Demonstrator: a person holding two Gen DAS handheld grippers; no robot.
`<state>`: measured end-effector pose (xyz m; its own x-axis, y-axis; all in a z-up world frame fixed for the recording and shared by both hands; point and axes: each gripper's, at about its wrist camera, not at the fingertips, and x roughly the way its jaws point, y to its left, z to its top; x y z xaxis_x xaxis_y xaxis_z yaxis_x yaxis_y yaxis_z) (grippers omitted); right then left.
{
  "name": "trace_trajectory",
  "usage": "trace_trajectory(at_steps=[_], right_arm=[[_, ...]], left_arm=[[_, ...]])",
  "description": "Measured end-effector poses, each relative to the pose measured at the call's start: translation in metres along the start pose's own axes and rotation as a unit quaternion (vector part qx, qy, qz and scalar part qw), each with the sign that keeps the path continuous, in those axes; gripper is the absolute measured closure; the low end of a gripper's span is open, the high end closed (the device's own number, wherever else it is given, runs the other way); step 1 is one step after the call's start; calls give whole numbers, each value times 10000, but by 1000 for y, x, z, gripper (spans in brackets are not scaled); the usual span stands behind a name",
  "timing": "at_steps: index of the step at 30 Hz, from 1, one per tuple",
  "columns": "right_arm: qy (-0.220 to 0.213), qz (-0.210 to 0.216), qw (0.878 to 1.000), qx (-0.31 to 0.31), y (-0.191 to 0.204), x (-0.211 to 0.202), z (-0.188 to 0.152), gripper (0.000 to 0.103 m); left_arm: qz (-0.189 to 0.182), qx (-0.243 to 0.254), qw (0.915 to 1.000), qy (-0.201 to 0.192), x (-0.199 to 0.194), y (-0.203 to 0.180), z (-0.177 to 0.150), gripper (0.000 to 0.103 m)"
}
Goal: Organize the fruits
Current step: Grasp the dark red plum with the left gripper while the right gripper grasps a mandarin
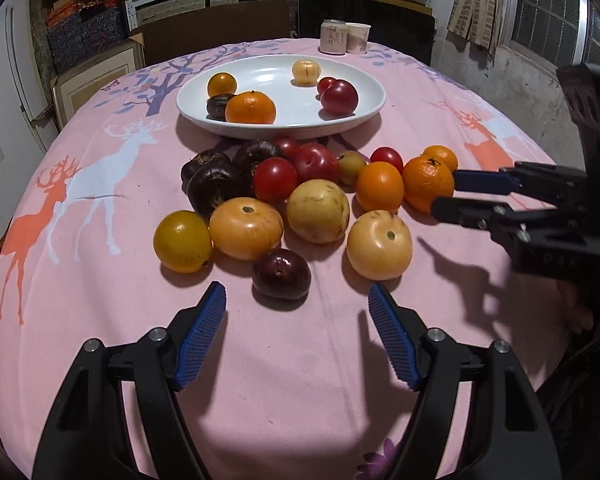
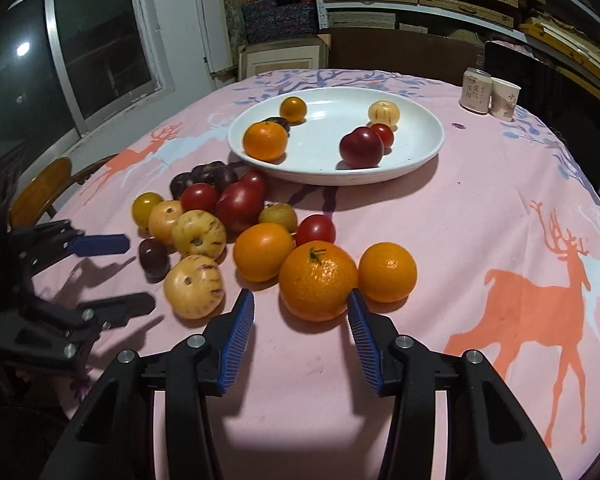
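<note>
**Two claws at the fruit pile**

On the pink deer-print desk (image 1: 100,320), both claws point steeply down at the near edge of the loose fruit. The left claw (image 1: 296,304) gapes wide and empty, a dark plum (image 1: 281,274) just beyond its tips. The right claw (image 2: 300,306) stands partly open, unclenched; one pad (image 2: 358,312) touches the big stemmed orange (image 2: 318,280). Farther off, the white plate (image 1: 364,80) holds seven fruits.

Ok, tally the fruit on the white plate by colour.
Orange fruit: 2
Red fruit: 2
Dark purple fruit: 1
Pale yellow fruit: 1
Total on the plate: 6
</note>
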<state>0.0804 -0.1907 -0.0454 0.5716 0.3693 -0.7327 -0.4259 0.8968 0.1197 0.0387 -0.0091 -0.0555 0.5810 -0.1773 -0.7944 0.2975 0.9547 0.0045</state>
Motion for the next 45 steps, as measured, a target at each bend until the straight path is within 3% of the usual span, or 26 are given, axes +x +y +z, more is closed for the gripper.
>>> trace_trajectory(at_steps=[6, 12, 14, 18, 25, 28, 45], right_arm=[[153, -201, 9997, -3, -2, 20, 11, 53], [238, 64, 9992, 320, -15, 25, 10, 58], [181, 131, 9989, 421, -19, 23, 9, 58], [163, 167, 9987, 461, -20, 22, 10, 58], [145, 199, 9983, 522, -22, 22, 10, 58], [108, 227, 9983, 526, -22, 21, 9, 58], [-240, 418, 9975, 513, -22, 7, 7, 58]], left_arm=[[73, -226, 9997, -9, 3, 13, 3, 31], [358, -373, 9987, -24, 11, 21, 6, 32], [209, -391, 9990, -26, 12, 22, 6, 47], [221, -209, 9995, -35, 14, 13, 7, 48], [77, -105, 9998, -144, 18, 7, 5, 72], [-74, -263, 9994, -189, 17, 12, 5, 72], [-65, -301, 9989, -367, 11, 12, 1, 72]])
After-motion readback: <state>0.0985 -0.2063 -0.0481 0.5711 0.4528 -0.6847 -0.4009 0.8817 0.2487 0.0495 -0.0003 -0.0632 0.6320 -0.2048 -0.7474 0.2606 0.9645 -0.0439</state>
